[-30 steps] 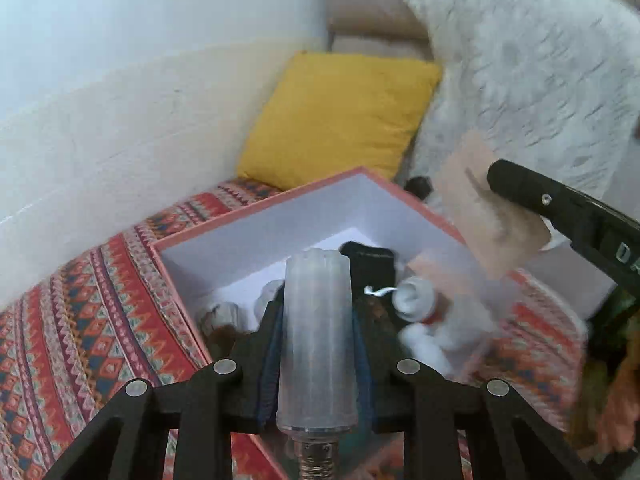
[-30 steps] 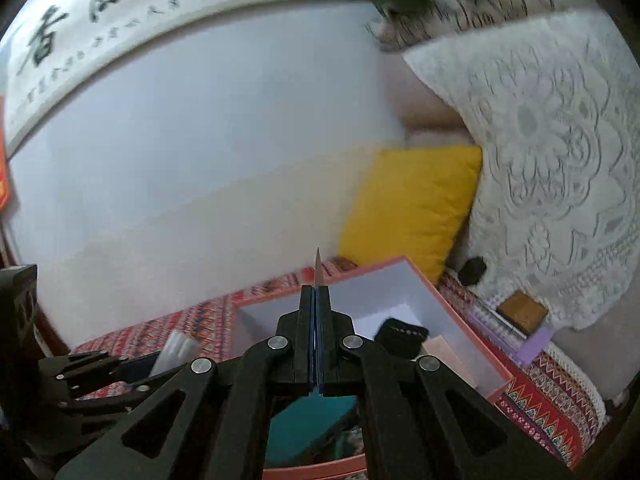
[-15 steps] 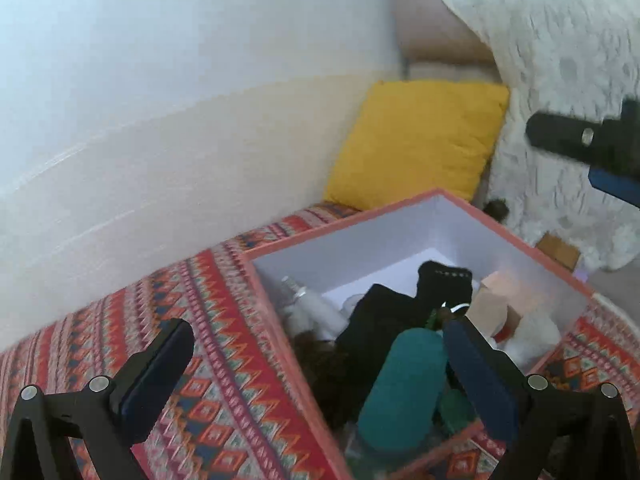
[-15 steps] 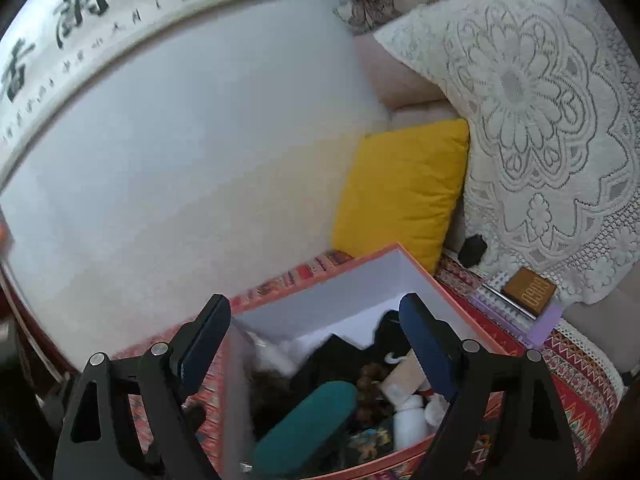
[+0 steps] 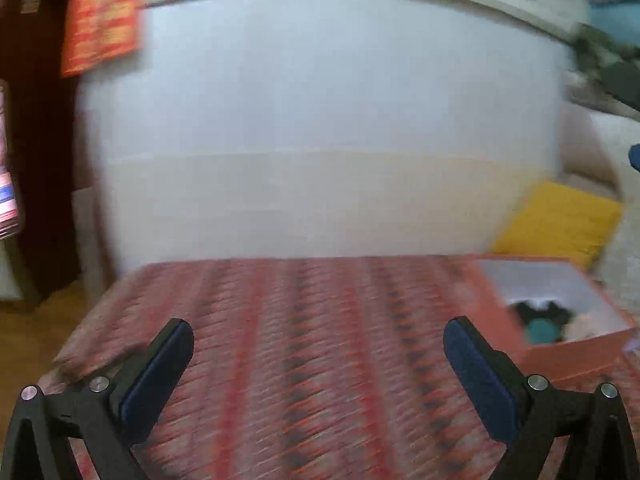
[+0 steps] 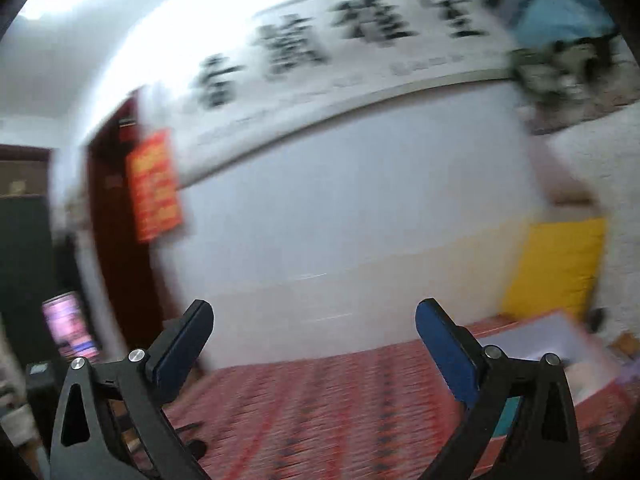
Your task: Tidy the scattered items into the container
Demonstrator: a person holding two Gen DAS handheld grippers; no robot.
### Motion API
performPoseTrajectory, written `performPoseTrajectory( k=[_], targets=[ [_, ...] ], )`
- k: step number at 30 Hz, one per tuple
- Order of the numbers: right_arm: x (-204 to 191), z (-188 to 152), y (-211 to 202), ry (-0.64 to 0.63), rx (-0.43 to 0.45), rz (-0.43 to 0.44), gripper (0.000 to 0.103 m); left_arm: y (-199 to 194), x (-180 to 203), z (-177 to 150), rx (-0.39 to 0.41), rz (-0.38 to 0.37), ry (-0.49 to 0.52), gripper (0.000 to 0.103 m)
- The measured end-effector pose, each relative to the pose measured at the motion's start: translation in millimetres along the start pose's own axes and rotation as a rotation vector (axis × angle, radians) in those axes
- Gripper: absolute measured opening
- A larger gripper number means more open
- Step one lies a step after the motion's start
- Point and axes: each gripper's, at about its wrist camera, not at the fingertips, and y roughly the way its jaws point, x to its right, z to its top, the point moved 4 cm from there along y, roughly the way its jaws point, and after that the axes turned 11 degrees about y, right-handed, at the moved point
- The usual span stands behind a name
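Both views are motion-blurred. The orange-red box with white inner walls sits on the patterned red cloth at the far right of the left wrist view, holding dark clothing, a teal item and pale things. My left gripper is open and holds nothing, well left of the box over bare cloth. My right gripper is also open with nothing in it, raised toward the wall, and the box shows blurred at its lower right.
A red patterned cloth covers the surface up to a white wall. A yellow cushion and a lace-covered seat back lie behind the box. A dark doorway with a red poster and wooden floor are to the left.
The left gripper let go of the translucent bottle and the right gripper opened over the box. Both have since swung left and away, so the box now sits at the right edge.
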Motion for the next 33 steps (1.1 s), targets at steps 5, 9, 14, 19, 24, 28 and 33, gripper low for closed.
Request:
performPoseTrajectory(
  k=[5,9,14,19,24,28,33],
  targets=[
    [-112,-74,-20,-0.106,-0.134,0.199,0.103,-77,-79,-39,0.028,0.221,-0.079,0.103],
    [-169,-111,-46,-0.200,-0.138,0.241,0.103,-127,-108,-47,0.081,0.275,-0.098,0.103],
    [-205,-129,-64,-0.218,-0.130,0.242,0.103,-159,-118,-48,0.122,0.355,-0.079,0.103],
    [-212,-128,-73,-0.171,-0.154,0.254,0.103,-182,-126,-52,0.140,0.443,-0.074,0.103],
    [-216,-125,-85,-0.193,-0.144,0.259,0.103,-194,-133,-56,0.135,0.478,-0.084,0.103],
    [-222,-129,-86,-0.214,-0.153,0.269,0.103,-188,-137,-59,0.120,0.423,-0.107,0.103],
    [-221,-136,-80,-0.226,-0.166,0.258,0.103,-180,-134,-60,0.158,0.363,-0.085,0.103]
  ],
)
